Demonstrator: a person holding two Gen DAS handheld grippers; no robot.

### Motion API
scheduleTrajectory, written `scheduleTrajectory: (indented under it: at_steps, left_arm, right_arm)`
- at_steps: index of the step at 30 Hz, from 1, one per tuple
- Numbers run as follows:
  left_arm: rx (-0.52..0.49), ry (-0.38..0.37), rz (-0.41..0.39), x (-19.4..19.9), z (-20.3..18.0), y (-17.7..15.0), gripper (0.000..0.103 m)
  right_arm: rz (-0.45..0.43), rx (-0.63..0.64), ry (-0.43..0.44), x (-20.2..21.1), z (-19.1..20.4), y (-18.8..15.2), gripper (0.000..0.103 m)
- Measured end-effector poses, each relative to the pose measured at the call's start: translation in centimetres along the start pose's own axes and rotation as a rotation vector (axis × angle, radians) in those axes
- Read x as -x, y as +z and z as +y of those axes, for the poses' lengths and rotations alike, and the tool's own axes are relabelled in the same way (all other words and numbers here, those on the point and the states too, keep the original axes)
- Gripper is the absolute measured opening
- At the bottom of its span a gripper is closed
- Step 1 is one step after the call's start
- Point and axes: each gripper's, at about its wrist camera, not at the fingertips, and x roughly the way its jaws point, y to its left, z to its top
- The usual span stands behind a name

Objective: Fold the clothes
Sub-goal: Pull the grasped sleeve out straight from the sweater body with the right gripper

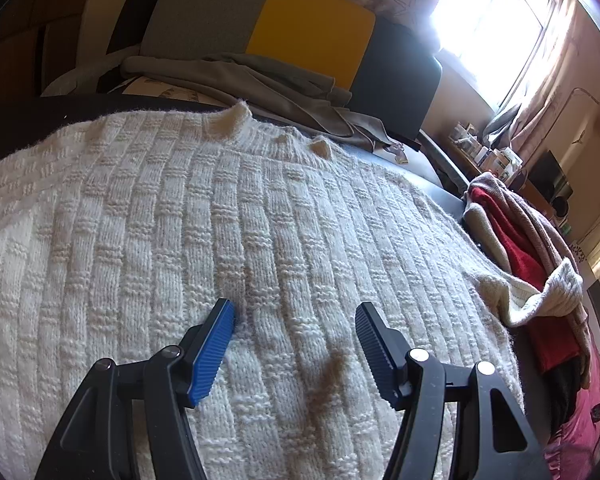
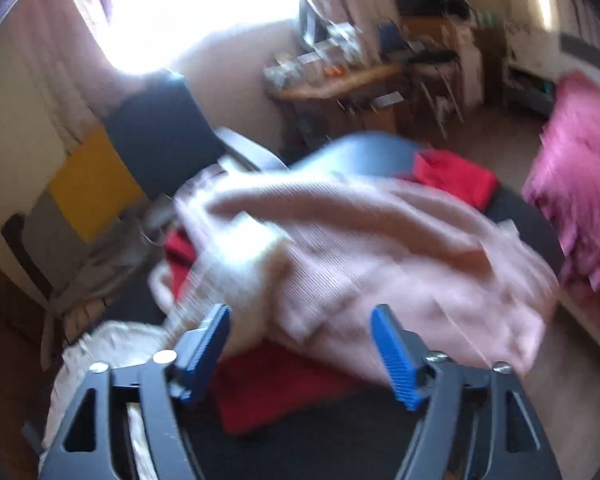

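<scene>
A cream knitted sweater (image 1: 220, 220) lies spread flat on the dark surface, collar at the far side. Its right sleeve (image 1: 540, 296) drapes over a pile of clothes. My left gripper (image 1: 296, 312) is open and empty, low over the sweater's body, the left blue fingertip touching the knit. In the blurred right wrist view, my right gripper (image 2: 302, 320) is open and empty over a pink garment (image 2: 380, 248) lying on a red garment (image 2: 280, 384). An edge of the cream sweater (image 2: 112, 344) shows at lower left.
A grey garment (image 1: 260, 80) lies by a grey, yellow and dark backrest (image 1: 300, 28). The pile (image 1: 528, 248) of red and pink clothes sits at the right edge. A cluttered desk (image 2: 332, 76) and a magenta bedspread (image 2: 580, 160) stand beyond.
</scene>
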Motion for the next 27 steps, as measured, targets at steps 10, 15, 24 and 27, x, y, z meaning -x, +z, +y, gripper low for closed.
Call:
scheduleTrajectory:
  at_steps: [10,15,24,27]
  left_arm:
    - [0.054,-0.068,-0.013,0.3,1.2,0.0,0.064]
    - [0.089,-0.107,-0.022,0.5,1.7,-0.2,0.064]
    - [0.090,-0.103,-0.023,0.6,1.5,-0.2,0.064]
    - [0.080,-0.090,-0.020,0.6,1.2,-0.2,0.064]
  right_arm:
    - [0.252,0.248,-0.452,-15.8,12.9,5.5,0.086]
    - [0.358,0.207,-0.513,-18.9,11.5,4.1,0.047]
    - [0.160,0.229,-0.342,-8.7,8.3,-0.7,0.019]
    - [0.116,0.203,-0.272,-5.0,6.1,-4.1,0.021]
